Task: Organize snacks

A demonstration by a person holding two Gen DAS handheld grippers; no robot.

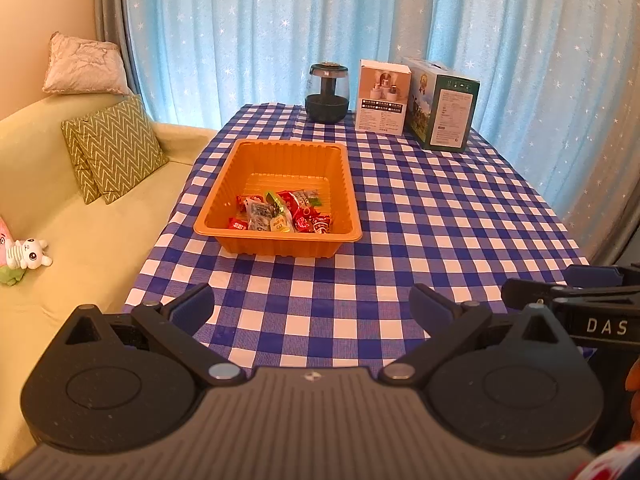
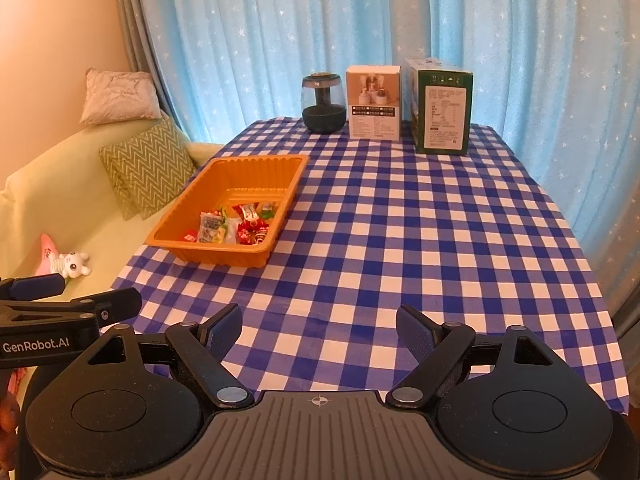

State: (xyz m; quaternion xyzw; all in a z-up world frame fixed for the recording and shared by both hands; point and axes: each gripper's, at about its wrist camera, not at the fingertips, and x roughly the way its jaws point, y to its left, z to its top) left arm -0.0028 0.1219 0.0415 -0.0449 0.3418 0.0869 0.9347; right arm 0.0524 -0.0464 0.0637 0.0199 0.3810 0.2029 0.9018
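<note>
**Both grippers spread and empty; snacks lie in the orange tray**

Left gripper point(image 1: 312, 308): fingers point(image 1: 192, 304) spread wide, nothing between them, held above the near edge of the tabletop point(image 1: 420, 208) with its blue-and-white check cloth. Straight ahead of the fingers, well apart, sits the orange tray point(image 1: 280, 246). The snacks point(image 1: 284, 212), a heap of small wrapped packets in red, green and clear wrappers, lie bunched in the tray's near half; its far half shows bare floor.

Right gripper point(image 2: 318, 332): fingers point(image 2: 416, 332) likewise wide apart, gripping nothing, over the near tabletop. From here the tray lies ahead and off to the left of the fingers, near the tabletop's left edge.

Far beyond the fingers, along the back edge by the blue curtain point(image 1: 320, 20): a dark round jar point(image 1: 326, 94), a white box point(image 1: 382, 98) just beside it, then a green box point(image 1: 444, 106). To the left of the tabletop, a pale sofa point(image 1: 60, 240) with a zigzag cushion point(image 1: 116, 148) and a small plush toy point(image 1: 30, 254).
</note>
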